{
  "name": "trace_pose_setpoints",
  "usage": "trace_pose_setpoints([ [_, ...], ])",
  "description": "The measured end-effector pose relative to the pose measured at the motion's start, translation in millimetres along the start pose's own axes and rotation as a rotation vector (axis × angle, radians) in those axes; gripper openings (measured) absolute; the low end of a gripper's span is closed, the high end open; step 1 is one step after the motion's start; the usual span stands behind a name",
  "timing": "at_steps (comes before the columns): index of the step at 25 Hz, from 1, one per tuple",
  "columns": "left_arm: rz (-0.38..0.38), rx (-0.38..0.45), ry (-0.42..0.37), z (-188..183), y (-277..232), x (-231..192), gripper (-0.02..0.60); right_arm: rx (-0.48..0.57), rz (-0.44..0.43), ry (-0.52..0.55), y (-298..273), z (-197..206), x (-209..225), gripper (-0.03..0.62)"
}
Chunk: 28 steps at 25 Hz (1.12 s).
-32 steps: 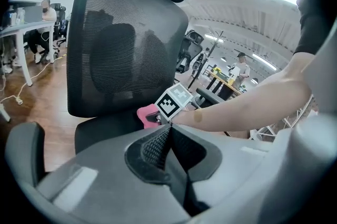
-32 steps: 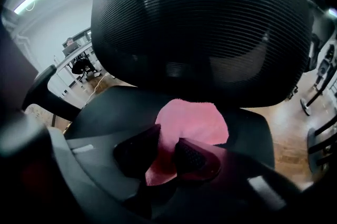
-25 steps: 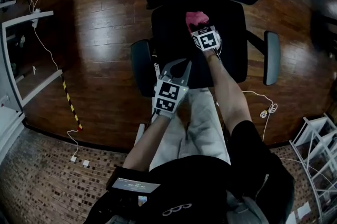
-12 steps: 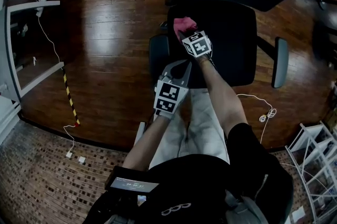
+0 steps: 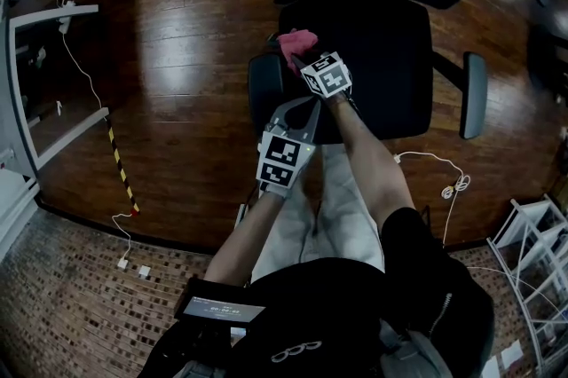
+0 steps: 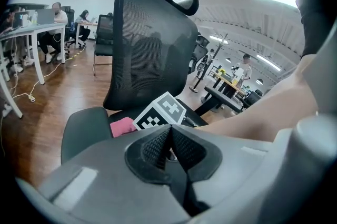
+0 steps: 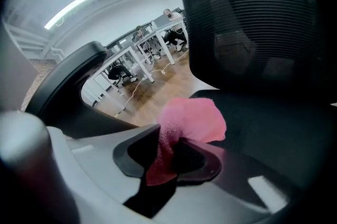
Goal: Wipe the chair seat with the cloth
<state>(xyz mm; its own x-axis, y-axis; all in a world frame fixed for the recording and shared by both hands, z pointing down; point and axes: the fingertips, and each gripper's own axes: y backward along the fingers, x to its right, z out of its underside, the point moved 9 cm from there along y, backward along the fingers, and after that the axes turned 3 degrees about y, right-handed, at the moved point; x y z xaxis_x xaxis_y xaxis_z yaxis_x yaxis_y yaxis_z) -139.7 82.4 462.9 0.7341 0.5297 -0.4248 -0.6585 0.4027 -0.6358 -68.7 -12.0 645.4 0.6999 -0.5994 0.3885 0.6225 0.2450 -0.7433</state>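
A dark wooden floor (image 5: 177, 57) spreads under everything. A black office chair (image 6: 152, 44) stands on it just beyond the person's knees, its tall mesh back on the far side. The chair seat (image 5: 390, 74) faces up toward the head camera, flanked by a left armrest (image 5: 264, 92) and a right armrest (image 5: 474, 94). Most of the seat, out to the right, lies bare.

The person's right arm reaches across the seat's near edge, which puts the right gripper (image 5: 303, 59) at the seat's left side, close to the left armrest. Its fingers are pinching a pink cloth (image 7: 192, 118) by a bunched fold, leaving a loose flap ahead of the tips. That flap looks like the part meant to drag over the upholstery, so the hard fingers need not scrape it. The cloth is at the left, rather far part of the seat. Whether it presses on the surface or skims just above it cannot be told.

The left gripper (image 5: 305, 106) hangs back by the seat's near edge, over the person's lap, with its fingers pressed together on nothing. It seems parked there to leave the wiping hand's path free. I judge that the wipe is working along the seat's left margin, with the broad right side yet to be covered.
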Motion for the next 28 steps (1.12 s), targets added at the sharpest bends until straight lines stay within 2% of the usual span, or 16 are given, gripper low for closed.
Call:
trace_pose_setpoints([
  [16,0.088,-0.055,-0.083,-10.2,-66.9,78.4,-0.008,-0.021,0.198,-0.155,103.9,81.3,123.1,0.084],
  [28,0.117,-0.062,-0.111,-21.5,-96.5,119.2,-0.008,-0.025,0.472,-0.301,199.3,132.0,205.6,0.084],
])
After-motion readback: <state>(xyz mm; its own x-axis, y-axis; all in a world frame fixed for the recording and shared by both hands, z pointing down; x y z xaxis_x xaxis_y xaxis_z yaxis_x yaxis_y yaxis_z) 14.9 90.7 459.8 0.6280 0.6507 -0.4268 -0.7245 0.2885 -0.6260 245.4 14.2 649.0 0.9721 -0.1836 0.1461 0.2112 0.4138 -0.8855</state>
